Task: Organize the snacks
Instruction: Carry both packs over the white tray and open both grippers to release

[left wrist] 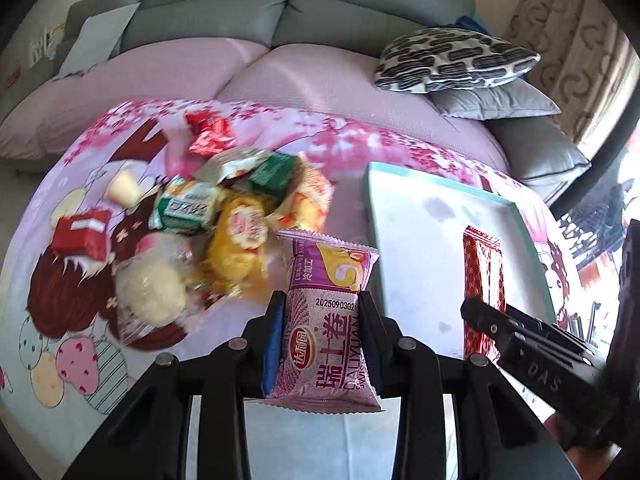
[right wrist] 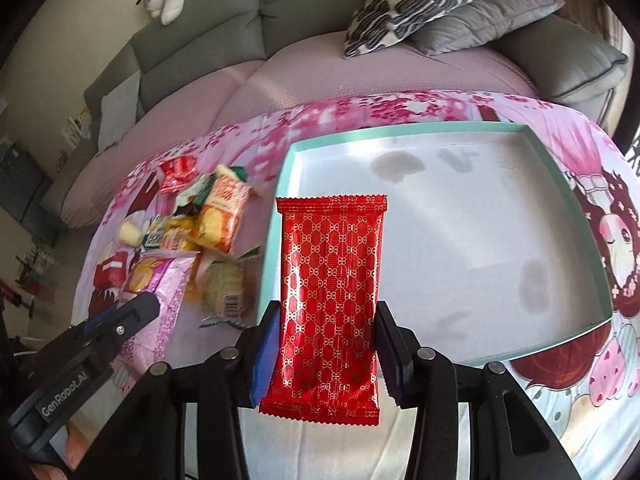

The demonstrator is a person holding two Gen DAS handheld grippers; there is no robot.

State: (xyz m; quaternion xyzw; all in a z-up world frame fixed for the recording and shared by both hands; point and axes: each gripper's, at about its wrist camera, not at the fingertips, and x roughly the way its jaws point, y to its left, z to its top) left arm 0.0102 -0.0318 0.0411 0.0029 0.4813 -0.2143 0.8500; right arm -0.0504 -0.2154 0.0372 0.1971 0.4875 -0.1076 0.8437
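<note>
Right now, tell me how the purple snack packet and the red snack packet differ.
The purple snack packet carries printed characters, a round logo and a date code; the red snack packet shows only a repeating gold pattern. The purple one is clamped in the left gripper beside the snack pile; the red one sits in the right gripper in front of the teal tray. Both are sealed wrappers with crimped ends.

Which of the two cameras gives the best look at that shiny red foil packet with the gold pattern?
The right wrist view: the shiny red gold-patterned foil packet fills the centre, face-on, clamped in the right gripper. The left wrist view shows only a narrow strip of it, edge-on, partly hidden behind that gripper.
</note>
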